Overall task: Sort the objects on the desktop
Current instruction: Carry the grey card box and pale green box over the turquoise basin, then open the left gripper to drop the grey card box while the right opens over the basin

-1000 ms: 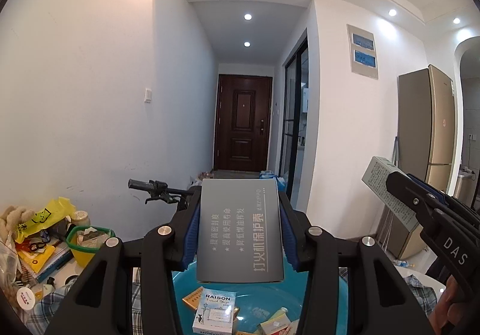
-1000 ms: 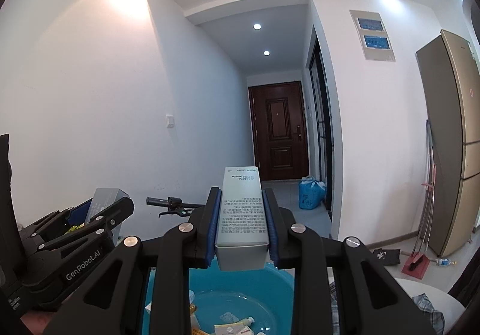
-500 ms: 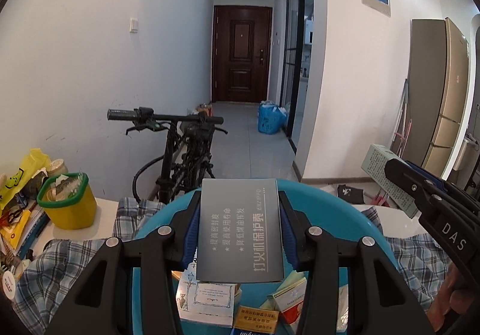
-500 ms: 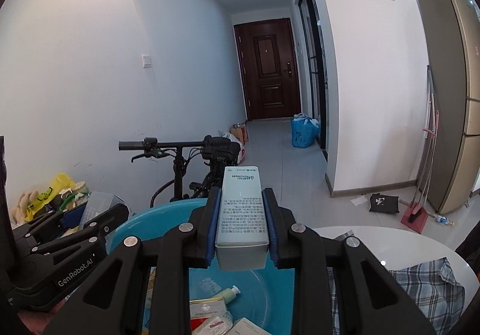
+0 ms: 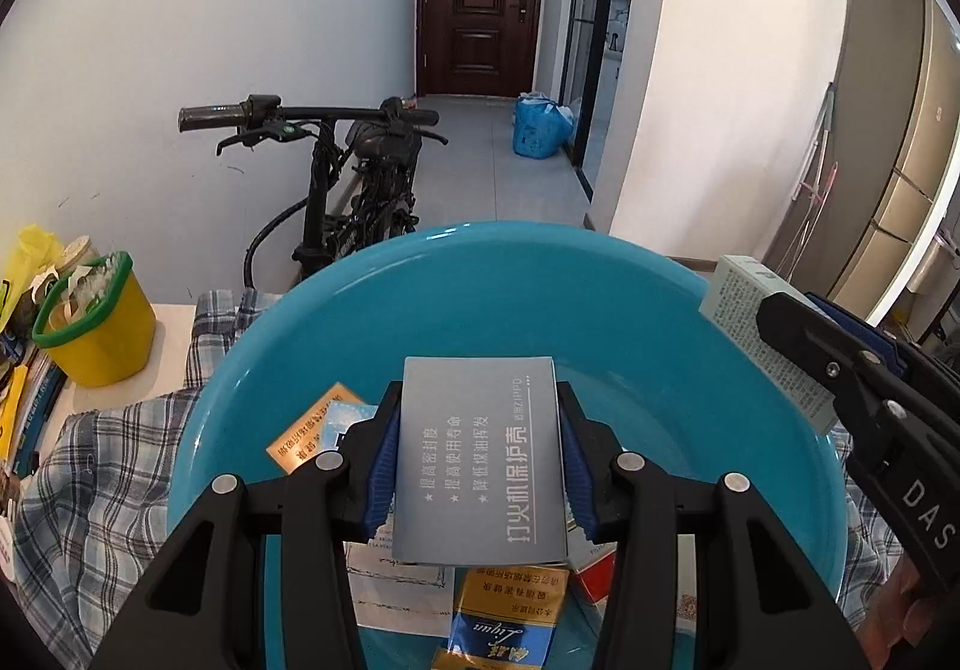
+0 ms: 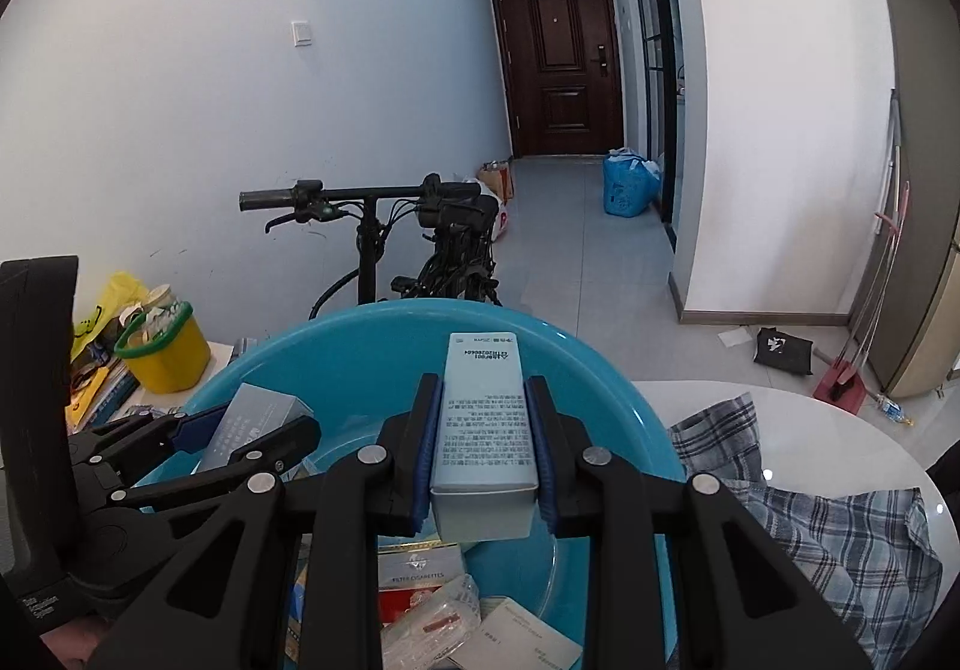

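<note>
Grey box (image 5: 480, 460), pale box (image 6: 485, 418) above blue basin (image 5: 600, 274).

Both grippers now tip down over the blue basin (image 5: 456, 274), which fills the lower frame; the ceiling lights slide out of view.

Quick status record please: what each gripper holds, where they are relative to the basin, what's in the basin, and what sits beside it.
left gripper: shut on grey box, over the basin
right gripper: shut on pale blue box, over the basin
blue basin: holds cigarette packs and small cartons
under basin: plaid cloth on white table
left of basin: yellow bucket
</note>
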Demonstrator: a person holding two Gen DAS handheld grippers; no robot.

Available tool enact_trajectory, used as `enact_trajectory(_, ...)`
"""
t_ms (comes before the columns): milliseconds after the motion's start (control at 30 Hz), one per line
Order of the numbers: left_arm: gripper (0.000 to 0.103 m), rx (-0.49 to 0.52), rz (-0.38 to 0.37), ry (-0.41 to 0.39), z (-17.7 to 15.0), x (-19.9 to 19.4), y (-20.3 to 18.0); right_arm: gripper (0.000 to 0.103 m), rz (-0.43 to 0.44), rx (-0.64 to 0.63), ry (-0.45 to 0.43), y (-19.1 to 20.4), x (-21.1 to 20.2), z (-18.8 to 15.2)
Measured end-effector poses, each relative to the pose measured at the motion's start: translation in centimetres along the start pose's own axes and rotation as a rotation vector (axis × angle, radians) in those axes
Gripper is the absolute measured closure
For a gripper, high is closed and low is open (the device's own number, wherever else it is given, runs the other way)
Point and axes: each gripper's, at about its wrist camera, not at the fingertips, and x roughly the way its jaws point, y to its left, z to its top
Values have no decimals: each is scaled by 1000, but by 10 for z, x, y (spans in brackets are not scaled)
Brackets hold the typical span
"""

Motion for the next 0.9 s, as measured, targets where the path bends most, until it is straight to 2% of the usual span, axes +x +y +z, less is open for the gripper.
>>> enact_trajectory(133,54,-14,-11,38,-1,7,4,77,23,-26,47,6,7,-3)
enact_trajectory(267,54,-10,-18,23,-1,0,3,77,28,-37,71,10,11,-6)
enact_trajectory(900,54,-12,-27,20,1,-4,2,77,15,-38,81,8,17,-6)
